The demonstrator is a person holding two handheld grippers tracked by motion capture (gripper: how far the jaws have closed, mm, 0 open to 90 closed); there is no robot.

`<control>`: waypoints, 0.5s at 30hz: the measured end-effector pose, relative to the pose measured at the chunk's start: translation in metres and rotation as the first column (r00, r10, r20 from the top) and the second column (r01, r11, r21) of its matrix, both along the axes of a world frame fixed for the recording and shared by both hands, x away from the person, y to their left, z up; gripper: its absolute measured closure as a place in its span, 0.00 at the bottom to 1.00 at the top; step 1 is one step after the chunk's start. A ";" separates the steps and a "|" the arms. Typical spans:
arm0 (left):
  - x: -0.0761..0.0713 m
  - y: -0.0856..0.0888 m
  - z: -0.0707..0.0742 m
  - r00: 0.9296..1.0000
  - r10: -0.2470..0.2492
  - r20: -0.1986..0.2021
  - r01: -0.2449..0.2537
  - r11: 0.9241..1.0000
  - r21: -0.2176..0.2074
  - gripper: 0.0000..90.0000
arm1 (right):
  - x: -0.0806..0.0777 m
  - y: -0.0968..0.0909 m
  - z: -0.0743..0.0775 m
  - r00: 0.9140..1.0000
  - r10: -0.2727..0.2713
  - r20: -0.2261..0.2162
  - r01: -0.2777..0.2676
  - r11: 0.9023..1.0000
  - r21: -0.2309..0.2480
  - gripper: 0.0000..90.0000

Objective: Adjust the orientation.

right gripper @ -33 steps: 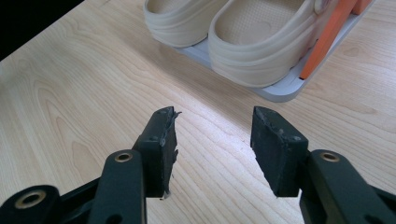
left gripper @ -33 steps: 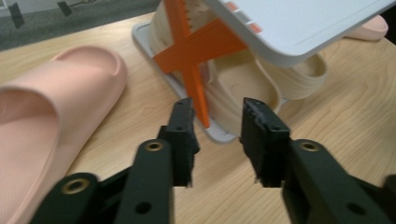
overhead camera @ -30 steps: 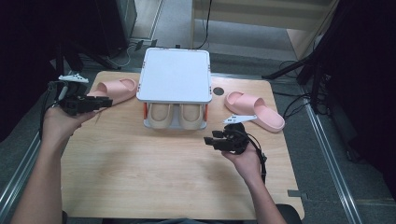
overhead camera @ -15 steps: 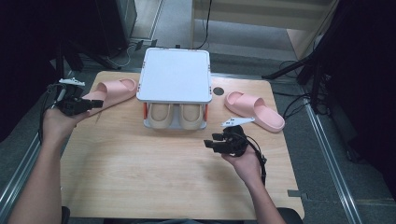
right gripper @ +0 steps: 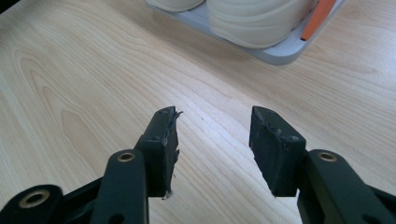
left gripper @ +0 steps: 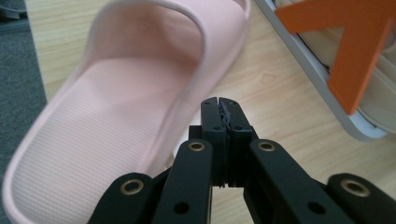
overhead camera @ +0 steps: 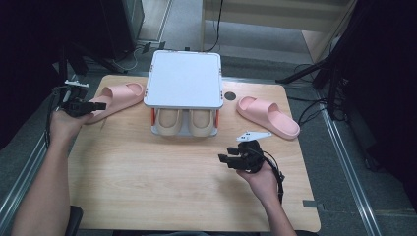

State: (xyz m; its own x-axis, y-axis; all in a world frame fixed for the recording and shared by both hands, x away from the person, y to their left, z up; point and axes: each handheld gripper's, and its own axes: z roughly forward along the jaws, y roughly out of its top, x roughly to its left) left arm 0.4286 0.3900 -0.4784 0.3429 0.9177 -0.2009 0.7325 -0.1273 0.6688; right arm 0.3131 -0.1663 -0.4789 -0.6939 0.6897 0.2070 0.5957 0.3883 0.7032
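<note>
Two pink slippers (overhead camera: 117, 97) (overhead camera: 268, 115) flanking white rack (overhead camera: 185, 78); wooden table (overhead camera: 147, 187)

Two pink slide slippers lie sole-down on the wooden table, one on each side of a small white two-tier shoe rack (overhead camera: 184, 78) with orange side supports. The left pink slipper (overhead camera: 115, 98) lies angled at the table's far-left corner, just beside the rack; the right pink slipper (overhead camera: 268, 115) lies angled near the rack's right side. A pair of beige slippers (overhead camera: 183, 120) sits side by side on the rack's lower tier.
</note>
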 end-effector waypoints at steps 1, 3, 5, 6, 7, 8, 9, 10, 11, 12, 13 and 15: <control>0.001 0.002 -0.001 1.000 0.004 0.013 -0.004 1.000 0.001 1.00 | -0.001 -0.001 0.000 1.000 -0.003 0.001 0.003 1.000 -0.001 0.59; 0.006 0.004 -0.006 1.000 0.007 0.003 -0.007 1.000 0.004 1.00 | -0.003 -0.003 -0.001 1.000 -0.012 -0.004 0.012 1.000 -0.003 0.58; 0.012 0.002 -0.009 1.000 0.000 -0.016 0.001 0.999 0.045 1.00 | -0.005 -0.005 -0.001 1.000 -0.021 -0.008 0.021 1.000 -0.003 0.58; 0.013 0.002 -0.010 1.000 -0.002 -0.016 0.003 0.998 0.056 1.00 | -0.006 -0.006 -0.002 1.000 -0.025 -0.006 0.025 1.000 -0.004 0.58; 0.016 0.002 -0.012 1.000 0.008 -0.010 -0.007 0.998 0.063 1.00 | -0.007 -0.006 -0.002 1.000 -0.029 -0.007 0.029 1.000 -0.003 0.58; 0.017 0.002 -0.012 1.000 0.008 -0.006 -0.008 0.999 0.053 1.00 | -0.008 -0.008 -0.002 0.999 -0.032 -0.007 0.032 0.999 -0.005 0.58; 0.018 0.003 -0.013 1.000 0.010 -0.001 -0.010 0.999 0.050 1.00 | -0.009 -0.008 -0.002 0.999 -0.033 -0.010 0.033 0.999 -0.006 0.58; 0.020 0.003 -0.015 1.000 0.019 0.004 -0.019 0.998 0.055 1.00 | -0.010 -0.009 -0.003 0.999 -0.037 -0.009 0.036 0.999 -0.007 0.58; 0.021 0.004 -0.016 1.000 0.030 0.005 -0.030 0.998 0.047 1.00 | -0.011 -0.010 -0.003 0.999 -0.039 -0.010 0.039 0.999 -0.008 0.58; 0.022 0.005 -0.018 0.999 0.033 0.001 -0.033 0.999 0.037 1.00 | -0.012 -0.011 -0.003 0.999 -0.044 -0.012 0.044 0.999 -0.005 0.58; 0.023 0.006 -0.020 0.999 0.038 -0.001 -0.037 0.998 0.041 1.00 | -0.012 -0.012 -0.003 0.999 -0.045 -0.010 0.045 0.999 -0.009 0.58; 0.025 0.007 -0.024 0.999 0.049 -0.004 -0.048 0.998 0.039 1.00 | -0.013 -0.013 -0.003 0.999 -0.049 -0.012 0.049 0.999 -0.010 0.58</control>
State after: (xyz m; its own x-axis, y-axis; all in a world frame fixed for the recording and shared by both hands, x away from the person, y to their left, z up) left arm 0.4534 0.3971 -0.5020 0.2967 0.9404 -0.1662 0.7419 -0.1175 0.6601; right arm 0.3000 -0.1789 -0.4822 -0.6565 0.7250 0.2082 0.6225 0.3649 0.6923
